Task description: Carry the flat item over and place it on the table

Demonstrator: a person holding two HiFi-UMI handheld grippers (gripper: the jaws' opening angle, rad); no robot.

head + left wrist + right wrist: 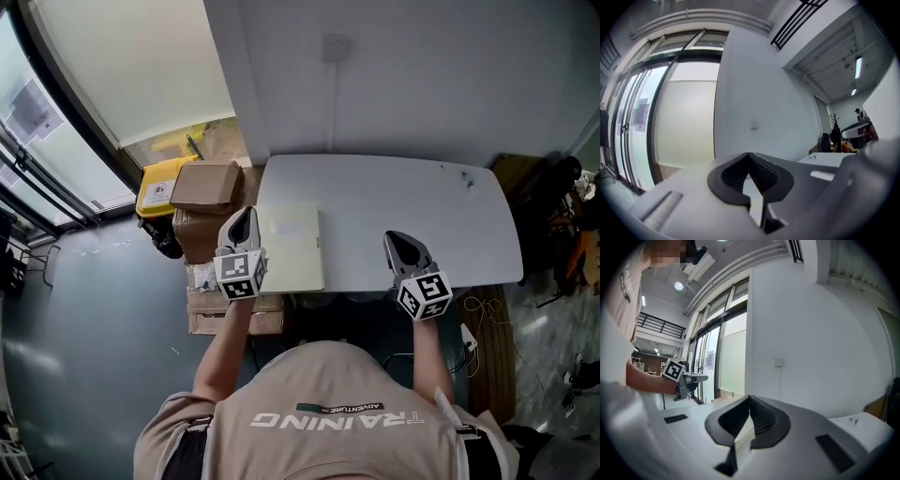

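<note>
Here the left tool [749, 154] is closed, empty (right tool [750, 397] likewise).

One table [422, 225] carries one flat pale sheet [292, 248]. There are two grippers: a left gripper [246, 214] and a right gripper [396, 239]. At nine o'clock from the table stand cardboard boxes [206, 186], seemingly four, though the stack is partly hidden, and one yellow container [159, 187]. One wall socket [335, 47] sits at twelve o'clock.
</note>
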